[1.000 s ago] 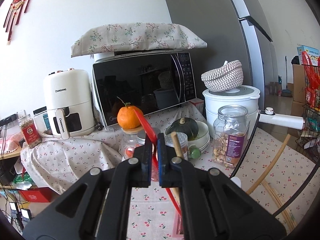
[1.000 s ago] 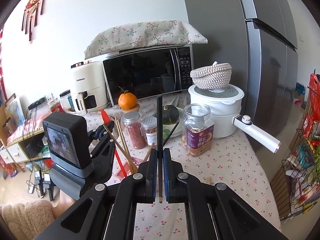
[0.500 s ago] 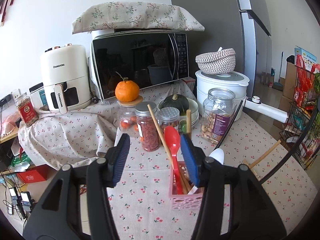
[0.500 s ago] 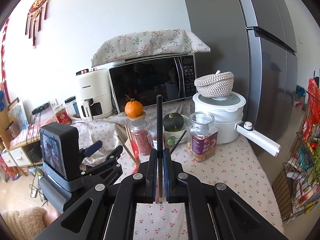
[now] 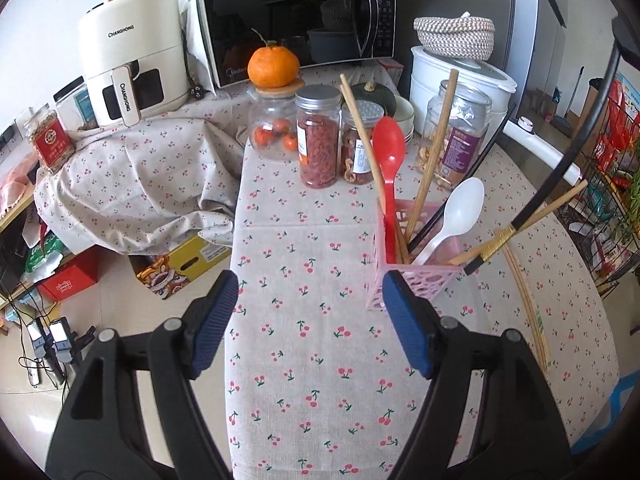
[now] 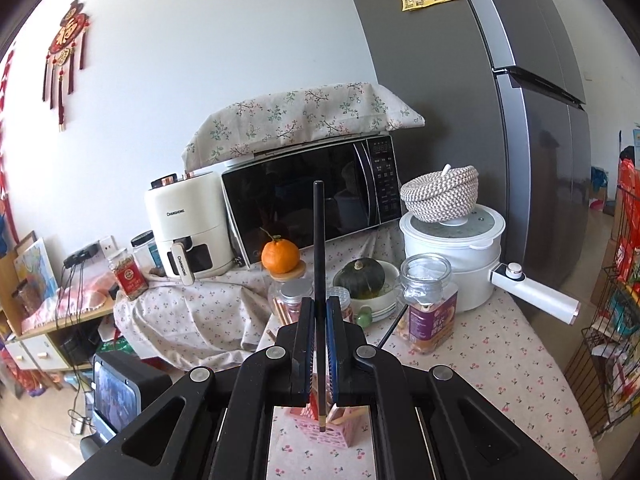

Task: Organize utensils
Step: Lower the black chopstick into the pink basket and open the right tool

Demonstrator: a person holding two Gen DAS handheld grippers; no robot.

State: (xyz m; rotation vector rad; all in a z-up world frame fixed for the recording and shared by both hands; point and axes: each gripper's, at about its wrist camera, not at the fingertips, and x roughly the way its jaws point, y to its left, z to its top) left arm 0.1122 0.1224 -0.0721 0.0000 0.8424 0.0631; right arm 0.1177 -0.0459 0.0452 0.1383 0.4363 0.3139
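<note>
The left gripper is over the cherry tablecloth, and its blue fingers are far apart and opening wider, with only cloth between them. Just past the right-hand finger stands the pink utensil basket, and that finger's tip covers the basket's near corner. In the basket a red spoon, a white spoon and wooden chopsticks stick up and lean, and their bottom ends are hidden inside. More wooden chopsticks lie flat on the cloth past the basket on the right-hand side. The right gripper has its fingers squeezed tight on a black chopstick. The stick stands almost straight up between the pads, its top rises high above the fingers, and its gold-tipped bottom end pokes out below them. In the left wrist view the same black stick curves along the right edge and its upper end is cut off. Under the right fingers the pink basket is mostly hidden, so only its front shows. Far ahead of the fingers are jars, an orange, a microwave and a white pot.
</note>
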